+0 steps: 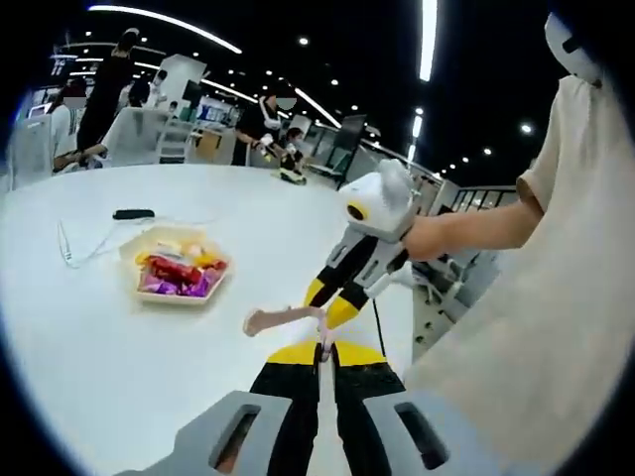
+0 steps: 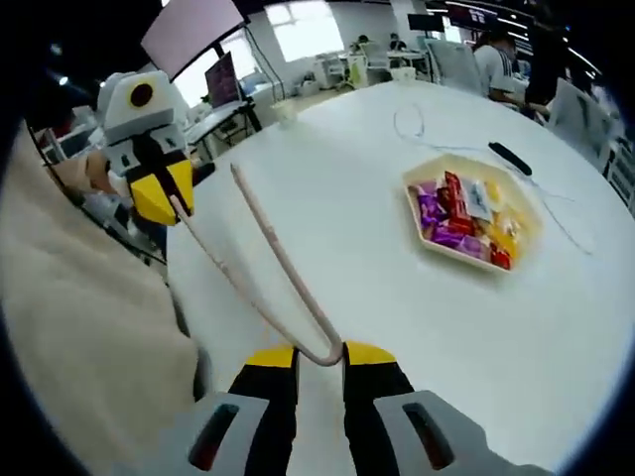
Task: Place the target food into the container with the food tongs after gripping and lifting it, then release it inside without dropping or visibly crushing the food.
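Note:
Pale pink food tongs (image 2: pixel 273 253) hang over the white table (image 2: pixel 397 327), held by both grippers. My right gripper (image 2: pixel 319 357) is shut on the tongs' bent hinge end. One tong arm runs up to my left gripper (image 2: pixel 164 198), which pinches its tip; the other arm ends free. In the left gripper view the tongs (image 1: pixel 283 317) lie between my left gripper (image 1: pixel 319 352) and the right gripper (image 1: pixel 330 302), which a hand holds. A cream hexagonal tray (image 1: pixel 174 300) of wrapped snacks (image 1: pixel 177 270) sits further out, also seen as the tray (image 2: pixel 429 245) with snacks (image 2: pixel 461 213).
A black remote (image 1: pixel 132 213) and a thin white cable (image 1: pixel 84 248) lie beyond the tray. The table's edge (image 1: pixel 397 297) runs close to the person in a beige shirt (image 1: pixel 556 297). People, chairs and desks stand in the background.

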The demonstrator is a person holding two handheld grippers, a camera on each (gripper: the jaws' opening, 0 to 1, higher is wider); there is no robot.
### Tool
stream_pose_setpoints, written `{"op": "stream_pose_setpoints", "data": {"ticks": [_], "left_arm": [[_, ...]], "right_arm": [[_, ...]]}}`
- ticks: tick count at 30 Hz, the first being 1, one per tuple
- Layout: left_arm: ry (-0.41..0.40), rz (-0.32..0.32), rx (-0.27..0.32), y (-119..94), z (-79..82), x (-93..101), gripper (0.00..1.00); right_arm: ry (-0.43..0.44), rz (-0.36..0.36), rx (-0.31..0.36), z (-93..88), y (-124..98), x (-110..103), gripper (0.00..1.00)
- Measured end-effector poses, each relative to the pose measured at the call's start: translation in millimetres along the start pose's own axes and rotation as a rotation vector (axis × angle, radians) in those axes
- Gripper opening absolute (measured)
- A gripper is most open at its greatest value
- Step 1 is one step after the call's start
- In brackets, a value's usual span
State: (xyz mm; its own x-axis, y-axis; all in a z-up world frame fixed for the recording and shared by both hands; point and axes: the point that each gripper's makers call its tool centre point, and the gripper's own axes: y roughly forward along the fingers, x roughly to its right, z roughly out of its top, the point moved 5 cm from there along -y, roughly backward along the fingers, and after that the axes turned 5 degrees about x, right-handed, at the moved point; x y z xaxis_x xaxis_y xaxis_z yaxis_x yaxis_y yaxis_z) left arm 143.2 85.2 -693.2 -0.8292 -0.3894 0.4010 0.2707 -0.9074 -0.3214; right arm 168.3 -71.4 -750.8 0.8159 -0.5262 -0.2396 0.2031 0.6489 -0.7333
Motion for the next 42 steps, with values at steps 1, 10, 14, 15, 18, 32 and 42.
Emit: {"op": "stream_pose_setpoints", "data": {"ticks": [1, 10, 14, 15, 18, 32, 42], "left_arm": [[0.000, 0.004, -0.006, 2, -1.7, -2.0, 0.01], [-0.017, 0.033, -0.055, 15, -18.6, -18.5, 0.02], [-0.034, 0.060, -0.068, 19, -24.6, -29.2, 0.02], [-0.034, 0.065, -0.072, 20, -26.0, -31.3, 0.02], [-0.035, 0.079, -0.080, 22, -29.7, -37.4, 0.02], [-0.075, 0.107, -0.105, 38, -41.4, -55.5, 0.03], [-0.103, 0.136, -0.116, 43, -48.4, -66.0, 0.04]], "right_arm": [[-0.001, -0.006, -0.006, -0.8, 2, 2, 0.16], [-0.033, -0.055, -0.068, -7.1, 15, 18, 0.16], [-0.055, -0.095, -0.081, -5.1, 16, 22, 0.16], [-0.054, -0.099, -0.085, -5.0, 17, 22, 0.16], [-0.053, -0.109, -0.095, -4.8, 18, 26, 0.16], [-0.020, -0.150, -0.154, -13.0, 28, 40, 0.16], [-0.014, -0.178, -0.174, -14.6, 33, 47, 0.16]]}}
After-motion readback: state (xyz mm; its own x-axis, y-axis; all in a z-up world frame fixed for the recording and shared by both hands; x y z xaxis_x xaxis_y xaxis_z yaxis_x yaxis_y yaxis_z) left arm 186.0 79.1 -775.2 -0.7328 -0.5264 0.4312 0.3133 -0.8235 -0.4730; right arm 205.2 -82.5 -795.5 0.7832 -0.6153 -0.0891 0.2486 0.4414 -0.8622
